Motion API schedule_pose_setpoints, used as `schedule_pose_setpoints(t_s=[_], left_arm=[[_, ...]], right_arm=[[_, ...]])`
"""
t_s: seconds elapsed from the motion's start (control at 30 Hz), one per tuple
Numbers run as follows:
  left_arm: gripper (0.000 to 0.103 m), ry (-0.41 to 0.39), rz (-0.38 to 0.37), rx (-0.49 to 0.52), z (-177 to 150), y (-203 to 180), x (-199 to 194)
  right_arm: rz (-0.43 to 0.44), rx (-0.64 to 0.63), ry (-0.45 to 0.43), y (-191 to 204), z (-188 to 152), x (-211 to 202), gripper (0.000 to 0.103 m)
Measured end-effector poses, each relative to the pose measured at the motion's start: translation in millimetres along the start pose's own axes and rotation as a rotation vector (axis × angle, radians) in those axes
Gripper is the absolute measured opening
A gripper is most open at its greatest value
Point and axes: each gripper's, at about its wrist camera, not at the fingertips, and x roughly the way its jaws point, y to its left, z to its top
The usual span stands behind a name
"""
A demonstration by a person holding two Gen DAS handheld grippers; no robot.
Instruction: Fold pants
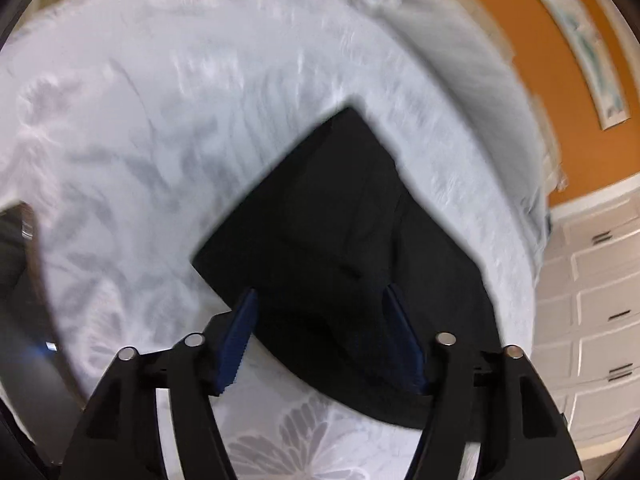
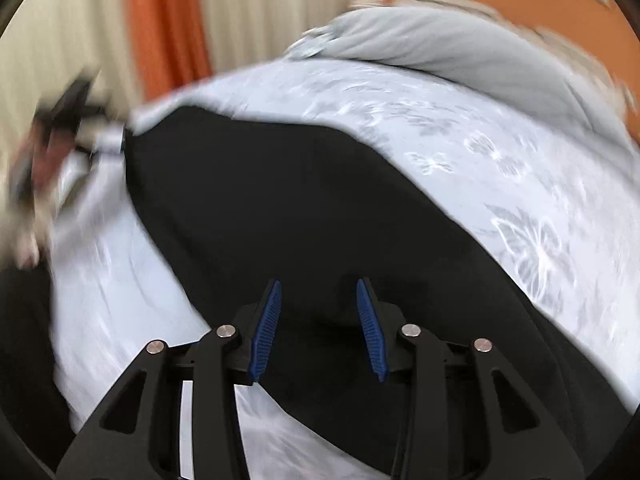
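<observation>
Blue ribbed pads on the left gripper (image 1: 320,336) stand well apart at the bottom of the left wrist view, with nothing pinched between them; the black fabric pants (image 1: 344,248) lie beneath, folded into a compact angular shape at frame centre. The right gripper (image 2: 318,328) likewise stands part open at the bottom of its view, pads clear of the cloth, the same dark garment spreading under it from upper left to lower right. Both holds appear released.

Judgement: a fold has been laid; the next grasp should take an outer edge through all layers and carry it over squarely, so corners meet.

The pale blue floral bedspread (image 1: 160,140) supports the garment. A grey pillow (image 2: 460,40) sits at upper right, orange and cream curtains (image 2: 168,20) at upper left, white drawers (image 1: 600,300) at right. Nothing obstructs the cloth; motion blur hides finer detail.
</observation>
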Motion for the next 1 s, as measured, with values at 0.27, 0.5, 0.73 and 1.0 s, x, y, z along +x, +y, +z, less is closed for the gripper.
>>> schedule_pose_setpoints(t_s=[0.27, 0.5, 0.73, 1.0], left_arm=[[0.022, -0.045, 0.001, -0.015, 3, 7, -8], [0.031, -0.003, 0.142, 0.057, -3, 24, -11], [0.055, -0.229, 0.255, 0.106, -31, -34, -76], [0.068, -0.372, 0.204, 0.222, -108, -159, -73]], right_arm=[[0.088, -0.011, 0.012, -1, -3, -8, 0.001], [0.142, -0.044, 0.115, 7, -31, -8, 0.011], [-0.195, 0.566, -0.174, -152, -89, -133, 0.077], [-0.438, 1.043, -0.065, -277, -238, -183, 0.071]])
